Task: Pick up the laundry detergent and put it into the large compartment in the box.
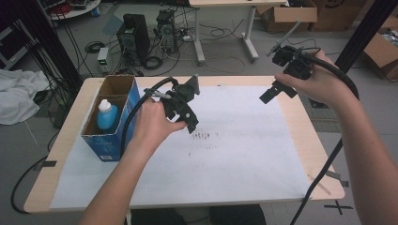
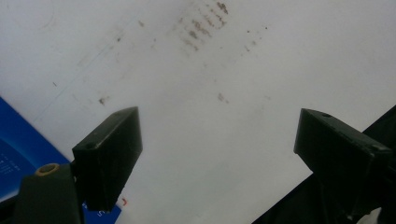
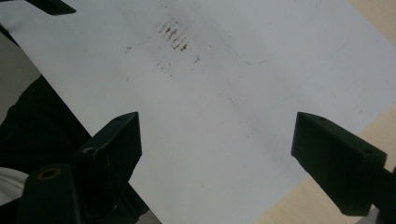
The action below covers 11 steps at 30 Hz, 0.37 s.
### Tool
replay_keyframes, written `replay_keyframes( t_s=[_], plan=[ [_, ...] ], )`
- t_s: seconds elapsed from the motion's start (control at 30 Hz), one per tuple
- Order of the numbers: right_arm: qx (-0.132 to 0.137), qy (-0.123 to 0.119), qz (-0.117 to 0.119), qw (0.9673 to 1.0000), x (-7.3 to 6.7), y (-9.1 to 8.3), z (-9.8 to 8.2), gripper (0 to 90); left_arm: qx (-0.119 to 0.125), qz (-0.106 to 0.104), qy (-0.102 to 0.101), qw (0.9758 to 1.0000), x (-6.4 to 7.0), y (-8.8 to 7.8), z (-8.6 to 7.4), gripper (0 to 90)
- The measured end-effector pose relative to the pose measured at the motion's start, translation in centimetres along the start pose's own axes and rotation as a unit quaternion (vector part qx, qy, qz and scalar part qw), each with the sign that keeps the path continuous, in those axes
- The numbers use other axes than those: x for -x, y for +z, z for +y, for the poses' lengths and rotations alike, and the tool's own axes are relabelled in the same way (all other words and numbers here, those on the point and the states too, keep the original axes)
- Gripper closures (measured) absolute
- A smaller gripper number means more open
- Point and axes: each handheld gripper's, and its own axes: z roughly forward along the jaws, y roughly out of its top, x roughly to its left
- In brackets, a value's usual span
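Lab floor behind the counter (image 1: 300, 136) is cluttered w/ cables, PC towers, cardboard boxes. Counter top is light wood, mostly covered by a white sheet (image 1: 234, 154) w/ a patch of brown smudges (image 1: 202, 136) near its middle.

Blue box (image 1: 112, 117) sits upright at the counter's left edge, top open, split into compartments. Near compartment holds a blue bottle w/ white cap (image 1: 106, 114), standing upright; far compartment looks empty from what I see.

Left gripper (image 1: 190, 119) hangs over the sheet just right of the box, tips pointing down near the smudges. In left gripper view its jaws stand wide apart, nothing between them, just sheet + smudges (image 2: 201, 28) below and a corner of the blue box (image 2: 23, 158) at lower left.

Right gripper (image 1: 270, 93) is held up over the sheet's far right part, well apart from the box. In right gripper view jaws also wide, nothing gripped; sheet, smudges (image 3: 173, 35) and bare counter wood (image 3: 373, 28) under it.
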Motion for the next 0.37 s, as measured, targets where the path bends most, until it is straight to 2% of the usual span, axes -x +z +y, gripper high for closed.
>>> replay_keyframes(
  t_s=[0.07, 0.13, 0.27, 0.37],
  plan=[
    [-0.001, 0.0, 0.0, 1.0, 0.03, 0.03, 0.01, 16.0, 0.002, -0.003, -0.005, 1.0, -0.02, -0.02, -0.03, 16.0],
    [0.001, -0.001, 0.0, 1.0, 0.06, 0.05, -0.02, 15.9, -0.002, -0.019, -0.005, 0.9998, -0.17, -0.12, -0.05, 16.0],
    [0.002, 0.005, 0.0, 1.0, 0.16, 0.06, -0.01, 16.0, 0.004, -0.014, -0.007, 0.9999, -0.17, -0.25, -0.1, 16.0],
    [-0.001, -0.001, 0.001, 1.0, 0.08, 0.15, 0.04, 16.0, 0.004, -0.011, -0.009, 0.9999, -0.17, -0.15, -0.14, 15.9]
  ],
)
